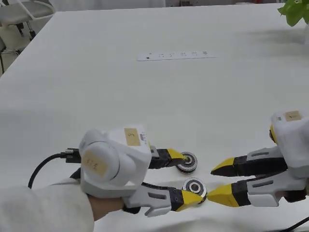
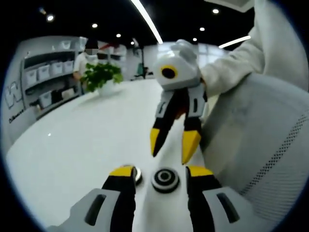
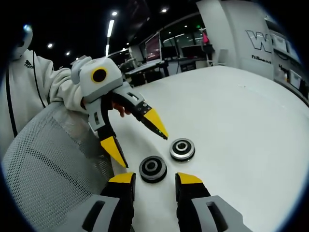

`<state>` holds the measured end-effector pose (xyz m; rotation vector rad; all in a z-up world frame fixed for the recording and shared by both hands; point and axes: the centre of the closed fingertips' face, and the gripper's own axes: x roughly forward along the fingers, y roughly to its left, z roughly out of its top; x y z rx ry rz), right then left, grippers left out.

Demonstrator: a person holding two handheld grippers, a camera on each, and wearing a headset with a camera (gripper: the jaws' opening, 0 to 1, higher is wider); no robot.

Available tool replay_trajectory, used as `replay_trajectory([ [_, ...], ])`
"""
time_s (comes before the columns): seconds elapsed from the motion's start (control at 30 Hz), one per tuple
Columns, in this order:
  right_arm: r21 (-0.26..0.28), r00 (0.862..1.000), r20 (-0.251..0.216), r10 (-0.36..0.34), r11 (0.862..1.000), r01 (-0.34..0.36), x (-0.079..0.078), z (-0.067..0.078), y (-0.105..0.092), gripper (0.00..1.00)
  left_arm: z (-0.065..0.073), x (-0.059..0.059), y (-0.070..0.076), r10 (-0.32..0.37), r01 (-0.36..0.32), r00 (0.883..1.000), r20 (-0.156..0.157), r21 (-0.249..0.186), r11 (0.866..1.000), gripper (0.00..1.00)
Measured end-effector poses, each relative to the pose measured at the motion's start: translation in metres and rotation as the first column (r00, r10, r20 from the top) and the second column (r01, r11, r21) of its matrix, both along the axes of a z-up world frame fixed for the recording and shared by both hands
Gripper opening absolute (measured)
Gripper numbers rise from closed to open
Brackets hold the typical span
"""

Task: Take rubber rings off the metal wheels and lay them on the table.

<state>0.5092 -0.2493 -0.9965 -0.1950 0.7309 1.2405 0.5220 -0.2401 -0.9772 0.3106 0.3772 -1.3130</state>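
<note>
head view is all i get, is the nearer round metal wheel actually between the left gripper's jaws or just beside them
Observer: Between them. In the left gripper view the nearer round metal wheel lies flat inside the left gripper's open jaws, with a gap on either side.
Operator: and the other one, has it got hold of that wheel
Observer: Not yet. In the right gripper view the wheel sits at the tips of the right gripper, in line with the gap between its open jaws, not clamped.
</note>
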Motion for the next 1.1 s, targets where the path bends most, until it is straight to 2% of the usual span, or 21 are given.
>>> replay_trajectory([
  [0.1, -0.053, 0.999, 0.021, 0.030, 0.998, -0.029, -0.002, -0.007, 0.000, 0.27, -0.005, 0.001, -0.001, 0.011, -0.011, 1.000, -0.017, 0.007, 1.000, 0.37],
  [0.2, -0.063, 0.998, 0.044, 0.034, 0.998, -0.031, 0.003, -0.010, -0.001, 0.22, -0.011, 0.000, -0.001, 0.006, -0.005, 1.000, -0.013, 0.022, 1.000, 0.32],
  [0.3, -0.073, 0.999, 0.038, 0.023, 0.997, -0.020, 0.005, -0.013, -0.002, 0.21, -0.014, -0.003, -0.003, -0.001, 0.002, 0.999, -0.032, 0.021, 1.000, 0.26],
  [0.43, -0.086, 0.999, 0.027, 0.038, 0.996, -0.036, 0.002, -0.020, -0.001, 0.21, -0.018, -0.003, -0.006, -0.009, 0.009, 1.000, -0.017, 0.031, 0.999, 0.22],
  [0.53, -0.098, 0.999, 0.027, 0.046, 0.994, -0.043, 0.001, -0.022, -0.001, 0.20, -0.024, -0.004, -0.005, -0.011, 0.012, 1.000, -0.026, 0.048, 0.999, 0.20],
  [0.63, -0.093, 0.999, 0.016, 0.036, 0.995, -0.034, 0.001, -0.023, -0.001, 0.20, -0.021, -0.005, -0.004, -0.010, 0.011, 0.999, -0.031, 0.039, 0.999, 0.19],
  [0.8, -0.091, 0.999, 0.019, 0.038, 0.995, -0.036, 0.001, -0.023, 0.001, 0.19, -0.021, -0.006, -0.004, -0.028, 0.028, 1.000, 0.008, 0.042, 0.999, 0.18],
  [0.87, -0.095, 0.999, 0.022, 0.048, 0.994, -0.046, 0.001, -0.024, 0.001, 0.18, -0.023, -0.011, -0.004, -0.049, 0.049, 0.999, 0.002, 0.050, 0.998, 0.15],
  [0.9, -0.097, 0.998, 0.023, 0.051, 0.994, -0.048, 0.000, -0.024, 0.001, 0.17, -0.023, -0.008, -0.004, -0.046, 0.045, 0.999, 0.021, 0.043, 0.998, 0.15],
  [0.97, -0.098, 0.998, 0.026, 0.060, 0.994, -0.057, 0.000, -0.024, 0.002, 0.16, -0.023, -0.006, -0.004, -0.043, 0.042, 0.999, 0.013, 0.040, 0.998, 0.15],
  [1.07, -0.148, 0.992, 0.075, 0.103, 0.985, -0.091, -0.001, -0.025, -0.002, 0.08, -0.023, -0.005, -0.005, -0.039, 0.038, 0.999, 0.011, 0.037, 0.999, 0.15],
  [1.1, -0.139, 0.992, 0.070, 0.103, 0.986, -0.093, -0.002, -0.025, 0.000, 0.07, -0.023, -0.005, -0.005, -0.037, 0.037, 0.999, 0.012, 0.035, 0.999, 0.15],
])
